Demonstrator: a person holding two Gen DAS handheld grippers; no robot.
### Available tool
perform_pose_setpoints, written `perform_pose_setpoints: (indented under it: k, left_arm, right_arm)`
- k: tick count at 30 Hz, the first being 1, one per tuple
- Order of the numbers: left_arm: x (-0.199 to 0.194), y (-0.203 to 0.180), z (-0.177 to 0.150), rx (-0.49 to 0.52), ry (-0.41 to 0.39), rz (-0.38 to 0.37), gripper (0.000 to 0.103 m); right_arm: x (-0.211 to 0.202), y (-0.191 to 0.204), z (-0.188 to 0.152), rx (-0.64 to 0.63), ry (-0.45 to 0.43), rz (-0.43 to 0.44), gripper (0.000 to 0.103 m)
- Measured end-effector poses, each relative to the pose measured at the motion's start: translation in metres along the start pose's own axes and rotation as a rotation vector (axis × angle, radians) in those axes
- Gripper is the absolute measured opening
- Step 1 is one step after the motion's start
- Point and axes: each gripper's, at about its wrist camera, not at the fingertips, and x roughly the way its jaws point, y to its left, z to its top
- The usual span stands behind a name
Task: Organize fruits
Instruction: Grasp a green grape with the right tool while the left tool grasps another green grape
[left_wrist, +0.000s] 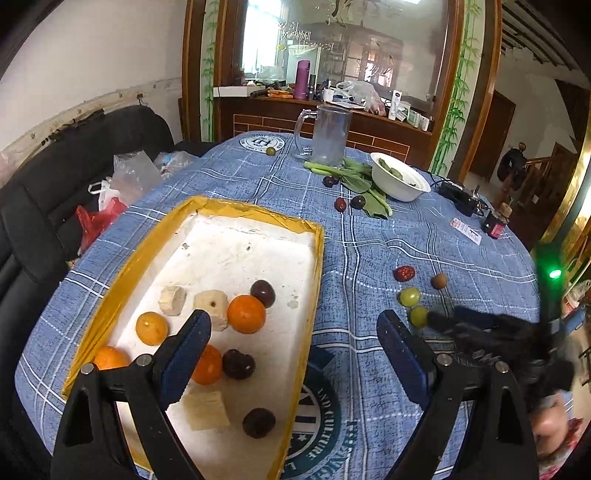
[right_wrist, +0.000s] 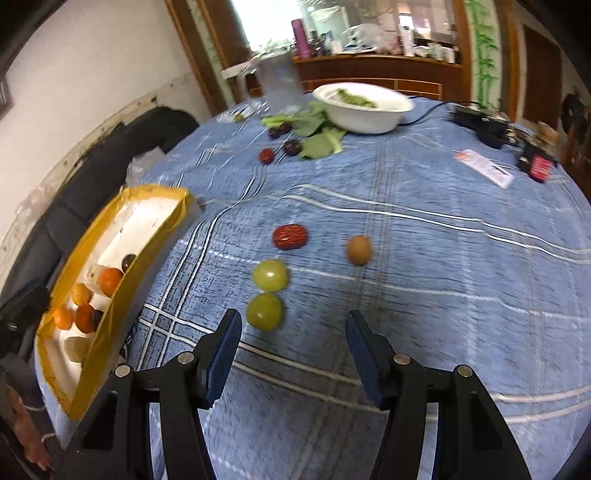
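A white foam tray with a yellow rim (left_wrist: 317, 236) (right_wrist: 173, 206) holds several oranges (left_wrist: 246, 314), dark plums (left_wrist: 263, 292) and pale fruit chunks (left_wrist: 211, 306). My left gripper (left_wrist: 293, 325) hangs open over the tray's right edge, nothing between its fingers. On the blue cloth lie two green fruits (right_wrist: 265, 311) (right_wrist: 270, 274), a red date (right_wrist: 290, 236) and a brown fruit (right_wrist: 358, 250). My right gripper (right_wrist: 291, 319) stands open just short of the nearer green fruit, which lies ahead of its left finger. In the left wrist view the right gripper (left_wrist: 439, 319) appears as a dark blur beside that green fruit (left_wrist: 418, 316).
Farther back lie more plums (left_wrist: 340, 204) (left_wrist: 357, 202), leafy greens (left_wrist: 364, 181), a white bowl (left_wrist: 397, 184), a glass mug (left_wrist: 330, 134) and one small green fruit (left_wrist: 271, 151). A black charger with cable (right_wrist: 480, 123), a card (right_wrist: 484, 166) and a small jar (right_wrist: 537, 164) sit at the right.
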Motion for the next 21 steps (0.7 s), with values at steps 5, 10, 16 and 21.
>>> perform_pose_setpoints:
  k: [5, 10, 16, 21]
  left_arm:
    - [0.016, -0.012, 0.008, -0.017, 0.039, -0.072, 0.091]
    - [0.038, -0.032, 0.015, -0.028, 0.079, -0.124, 0.091]
    - [0.074, -0.066, 0.020, -0.004, 0.149, -0.186, 0.090]
    - [0.111, -0.090, 0.023, 0.029, 0.222, -0.222, 0.066]
  right_arm:
    - [0.020, 0.012, 0.003, -0.059, 0.007, -0.013, 0.053]
    - [0.016, 0.010, 0.000, -0.062, 0.007, 0.015, 0.025]
    - [-0.007, -0.025, -0.006, 0.026, 0.008, -0.087, 0.024]
    - [-0.025, -0.057, -0.013, 0.142, -0.016, -0.074, 0.025]
